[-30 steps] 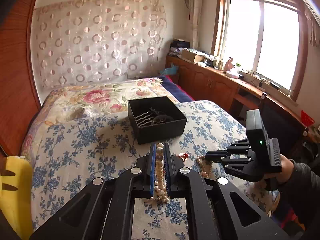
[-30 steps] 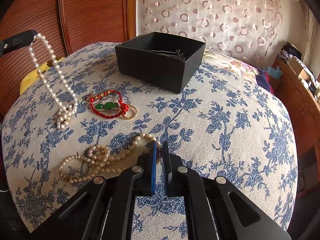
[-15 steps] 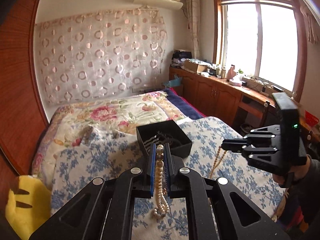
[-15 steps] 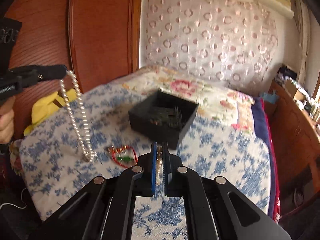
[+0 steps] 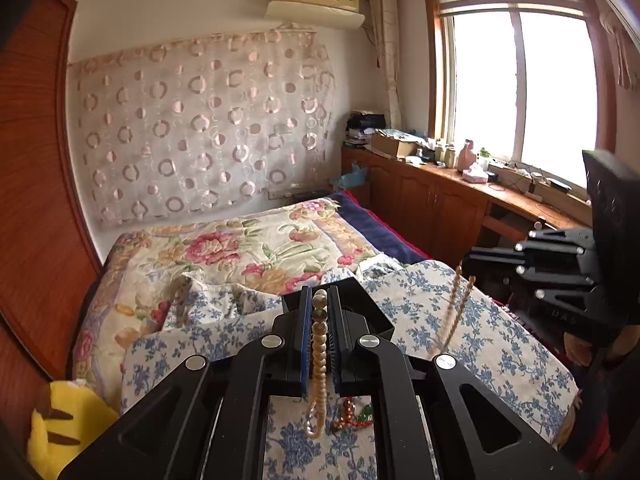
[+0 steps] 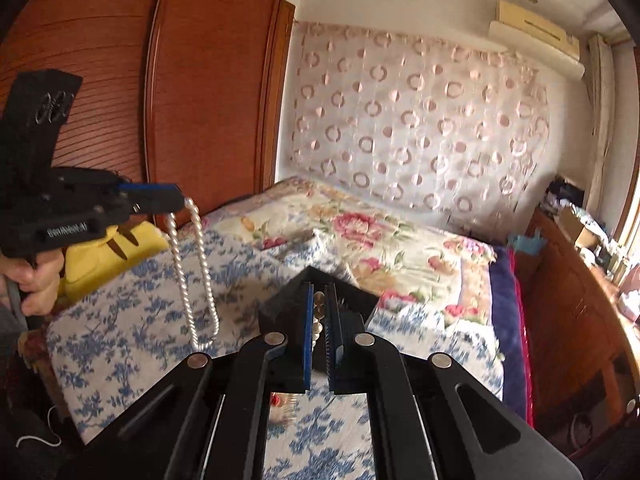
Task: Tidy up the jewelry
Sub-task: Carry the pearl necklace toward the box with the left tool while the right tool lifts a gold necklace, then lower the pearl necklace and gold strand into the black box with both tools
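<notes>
Blue-flowered bed (image 5: 460,332) beneath a circle-patterned curtain (image 5: 200,136); left gripper (image 5: 319,300) fingers clamp a white pearl necklace (image 6: 192,272); right gripper (image 6: 319,296) pinches a golden bead strand (image 5: 452,312).

left tongs (image 5: 319,320): closed on pearl strand (image 5: 318,364), which hangs over the bed (image 5: 492,344)
right tongs (image 5: 474,260): at right, gripping a beige strand (image 5: 452,312) that dangles
box (image 5: 372,312): black, mostly hidden behind left tongs
red-green piece (image 5: 356,416): on bed below

Daylight glares through the window (image 5: 516,88); fisheye edges bend, right view slightly motion-blurred.
</notes>
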The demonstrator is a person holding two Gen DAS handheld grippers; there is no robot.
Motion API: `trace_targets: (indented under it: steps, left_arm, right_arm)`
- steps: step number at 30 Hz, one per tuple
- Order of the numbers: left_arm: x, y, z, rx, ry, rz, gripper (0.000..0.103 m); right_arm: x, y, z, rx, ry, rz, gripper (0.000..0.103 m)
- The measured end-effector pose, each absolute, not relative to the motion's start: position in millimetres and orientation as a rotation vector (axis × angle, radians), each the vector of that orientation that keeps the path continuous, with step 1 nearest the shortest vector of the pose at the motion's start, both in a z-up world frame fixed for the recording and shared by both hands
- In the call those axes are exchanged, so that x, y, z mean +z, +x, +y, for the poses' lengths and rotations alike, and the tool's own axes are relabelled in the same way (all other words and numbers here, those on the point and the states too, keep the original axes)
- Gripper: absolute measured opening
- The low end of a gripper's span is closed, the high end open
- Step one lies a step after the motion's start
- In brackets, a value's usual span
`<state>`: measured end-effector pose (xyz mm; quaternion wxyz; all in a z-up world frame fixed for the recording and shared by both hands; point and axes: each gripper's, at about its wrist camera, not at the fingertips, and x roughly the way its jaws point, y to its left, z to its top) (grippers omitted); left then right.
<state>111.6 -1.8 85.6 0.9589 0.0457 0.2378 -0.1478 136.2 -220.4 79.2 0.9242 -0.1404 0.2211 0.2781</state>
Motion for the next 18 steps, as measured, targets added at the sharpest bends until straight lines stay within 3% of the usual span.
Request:
trace_targets:
  steps: [18]
  left_arm:
    - [111.3,160.2,-25.9,-0.352,0.106,0.444,0.007]
  right_arm:
    - [115.9,190.2,-229.1,0.537,-0.258,0.406,0.006]
